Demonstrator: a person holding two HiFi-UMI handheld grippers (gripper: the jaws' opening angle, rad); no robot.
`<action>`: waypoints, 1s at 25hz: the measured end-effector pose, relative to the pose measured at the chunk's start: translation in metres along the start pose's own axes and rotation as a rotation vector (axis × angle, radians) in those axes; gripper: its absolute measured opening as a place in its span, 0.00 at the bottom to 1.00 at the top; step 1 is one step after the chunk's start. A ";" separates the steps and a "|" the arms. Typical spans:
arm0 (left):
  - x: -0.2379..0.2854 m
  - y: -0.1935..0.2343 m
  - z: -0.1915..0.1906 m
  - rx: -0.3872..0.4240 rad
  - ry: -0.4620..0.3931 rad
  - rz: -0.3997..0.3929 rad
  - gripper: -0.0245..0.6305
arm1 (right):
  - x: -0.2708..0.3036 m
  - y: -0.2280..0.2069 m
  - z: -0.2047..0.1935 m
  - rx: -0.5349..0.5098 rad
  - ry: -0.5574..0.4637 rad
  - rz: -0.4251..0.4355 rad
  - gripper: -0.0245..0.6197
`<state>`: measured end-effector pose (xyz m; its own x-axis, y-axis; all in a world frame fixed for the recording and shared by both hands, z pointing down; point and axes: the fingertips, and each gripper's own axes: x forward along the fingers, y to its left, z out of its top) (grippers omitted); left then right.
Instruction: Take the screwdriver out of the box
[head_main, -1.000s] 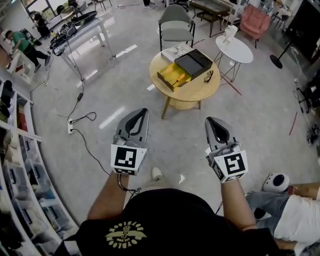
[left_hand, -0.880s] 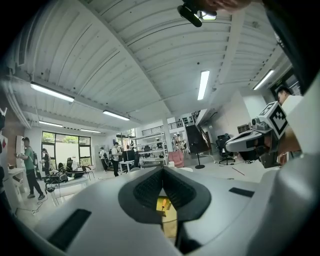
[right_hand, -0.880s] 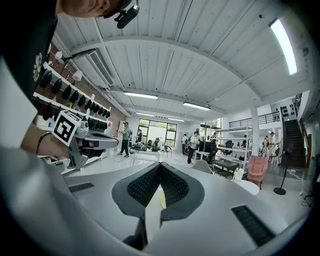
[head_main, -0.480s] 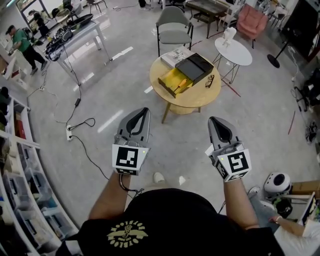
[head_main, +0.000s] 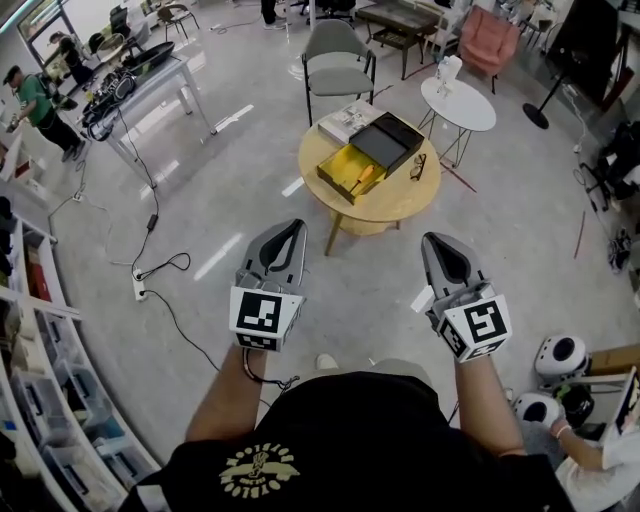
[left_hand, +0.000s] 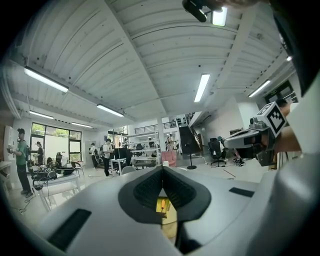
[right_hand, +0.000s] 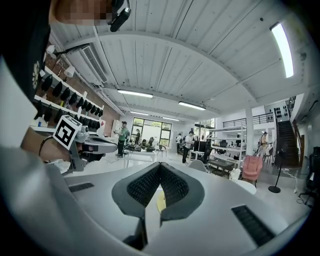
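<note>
On a round wooden table (head_main: 385, 205) some way ahead lies an open yellow box (head_main: 347, 173) with a black lid (head_main: 386, 143) beside it. Inside the box rests an orange-handled screwdriver (head_main: 362, 176). My left gripper (head_main: 291, 229) and right gripper (head_main: 438, 241) are held level over the floor, well short of the table, both shut and empty. In the left gripper view a sliver of the yellow box (left_hand: 161, 206) shows below the shut left gripper (left_hand: 161, 173). The right gripper (right_hand: 160, 169) points the same way, its pads pressed together.
Glasses (head_main: 417, 168) and a book (head_main: 345, 120) also lie on the table. Behind it stand a grey chair (head_main: 335, 55) and a white side table (head_main: 457, 102). A cable (head_main: 160, 270) runs over the floor at left, by shelves (head_main: 30, 350). White devices (head_main: 560, 355) sit at right.
The wooden table and box have come nearer and lower in the head view as the person walks toward them. Both grippers travel along, still shut and side by side.
</note>
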<state>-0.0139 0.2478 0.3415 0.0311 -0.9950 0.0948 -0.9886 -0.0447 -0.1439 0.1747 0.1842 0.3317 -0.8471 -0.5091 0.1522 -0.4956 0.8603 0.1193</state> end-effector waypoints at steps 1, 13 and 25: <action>-0.001 0.002 0.001 0.001 0.000 -0.004 0.06 | 0.000 0.000 0.000 0.004 0.001 -0.006 0.06; 0.005 0.025 0.001 0.022 0.008 0.025 0.06 | 0.019 -0.019 0.007 0.013 -0.022 -0.013 0.06; 0.035 0.050 0.009 0.030 -0.040 0.095 0.06 | 0.061 -0.051 -0.003 0.033 -0.020 -0.019 0.06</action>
<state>-0.0611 0.2099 0.3285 -0.0559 -0.9976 0.0401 -0.9825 0.0478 -0.1798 0.1494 0.1091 0.3378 -0.8409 -0.5253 0.1306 -0.5176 0.8509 0.0895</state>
